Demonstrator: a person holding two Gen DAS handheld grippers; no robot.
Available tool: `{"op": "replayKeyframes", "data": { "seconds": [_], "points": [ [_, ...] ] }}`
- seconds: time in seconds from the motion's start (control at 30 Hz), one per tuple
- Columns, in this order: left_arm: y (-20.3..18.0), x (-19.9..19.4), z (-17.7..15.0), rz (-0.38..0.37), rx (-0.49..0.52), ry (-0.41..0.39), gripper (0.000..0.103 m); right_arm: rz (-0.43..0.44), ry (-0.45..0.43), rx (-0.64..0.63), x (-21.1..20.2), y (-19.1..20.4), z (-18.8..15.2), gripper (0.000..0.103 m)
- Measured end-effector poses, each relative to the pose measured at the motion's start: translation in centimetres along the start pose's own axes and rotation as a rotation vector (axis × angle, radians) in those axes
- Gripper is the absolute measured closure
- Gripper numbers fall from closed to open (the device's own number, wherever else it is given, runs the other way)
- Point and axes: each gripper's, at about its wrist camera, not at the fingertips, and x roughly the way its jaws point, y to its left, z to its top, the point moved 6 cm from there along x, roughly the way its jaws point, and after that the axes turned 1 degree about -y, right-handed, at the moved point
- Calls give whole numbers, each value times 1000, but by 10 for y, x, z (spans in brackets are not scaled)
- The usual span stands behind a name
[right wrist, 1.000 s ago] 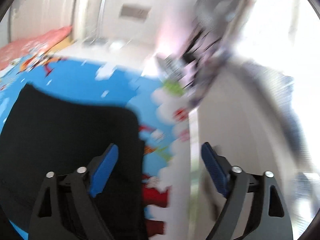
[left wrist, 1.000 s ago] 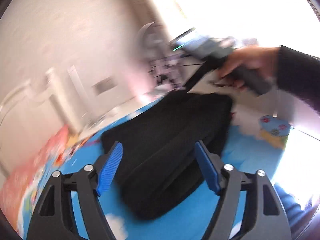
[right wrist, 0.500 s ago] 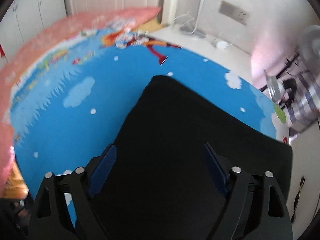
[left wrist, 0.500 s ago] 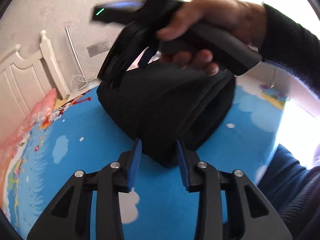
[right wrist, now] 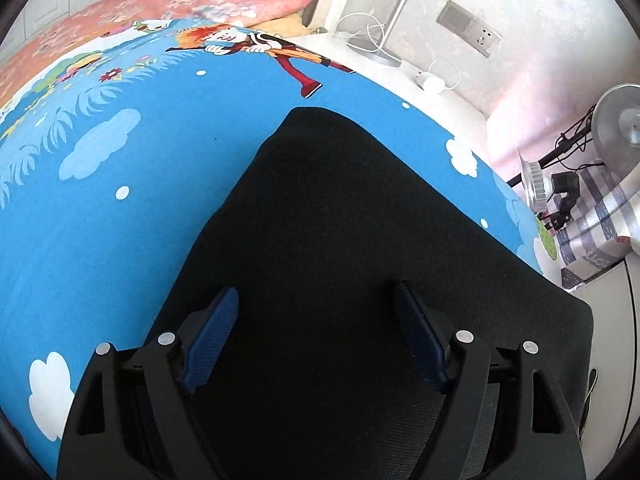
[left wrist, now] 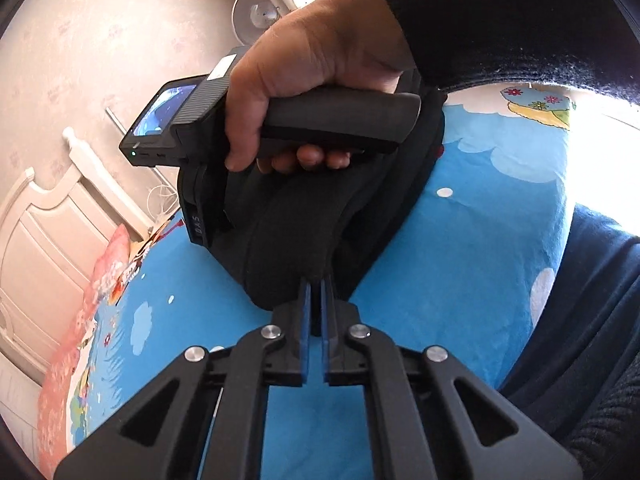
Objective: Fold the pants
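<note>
Left wrist: left hand-held gripper (left wrist: 315,300) pinching black pants (left wrist: 292,232); right hand-held gripper (right wrist: 316,332) spread above them.

Left gripper (left wrist: 315,292) jaws pinched nearly together on black cloth; right gripper (right wrist: 316,312) jaws spread wide, right hand (left wrist: 308,64) wrapped around its handle

Blue cartoon sheet (right wrist: 100,220), pink pillow (right wrist: 208,0), fan (right wrist: 618,120), wall socket (right wrist: 468,28)

The left hand-held gripper (left wrist: 315,286), wide apart a second ago, has closed on the near fold of the black pants (left wrist: 296,232), while the right hand-held gripper (right wrist: 316,300) has swung in low over the garment, fingers spread.
</note>
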Motion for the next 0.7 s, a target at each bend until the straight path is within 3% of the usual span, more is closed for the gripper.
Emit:
{"op": "replayKeyframes", "data": {
  "seconds": [0.1, 0.17, 0.2, 0.27, 0.33, 0.4, 0.43, 0.53, 0.57, 0.6, 0.7],
  "points": [
    [-2, -3, 4, -34, -6, -7, 100, -9, -5, 1, -1, 2, 0, 26],
    [-10, -4, 6, -129, -25, -11, 103, -63, -15, 2, -1, 3, 1, 18],
    [-12, -4, 7, -142, -30, -11, 103, -99, -17, 6, 0, 3, 2, 17],
    [-5, -5, 8, -106, -38, -17, 103, -130, -23, 2, -2, 3, 2, 14],
    [7, -16, 8, -115, -87, -37, 97, -66, -40, 43, -6, -4, 1, 14],
    [18, -28, 6, -92, -108, -62, 63, 5, -97, 153, -23, -26, -1, 15],
    [31, -33, 4, -80, -158, -73, 60, -1, -138, 224, -40, -43, -4, 15],
    [71, -24, -3, -114, -376, -52, 62, -15, -250, 349, -91, -80, -31, 14],
    [86, -15, -6, -99, -447, -30, 71, -38, -258, 365, -99, -87, -42, 14],
    [97, -7, -8, -92, -494, -12, 83, -78, -258, 372, -105, -94, -55, 14],
    [115, 28, -15, -105, -622, 95, 89, -256, -203, 379, -105, -119, -100, 14]
  ]
}}
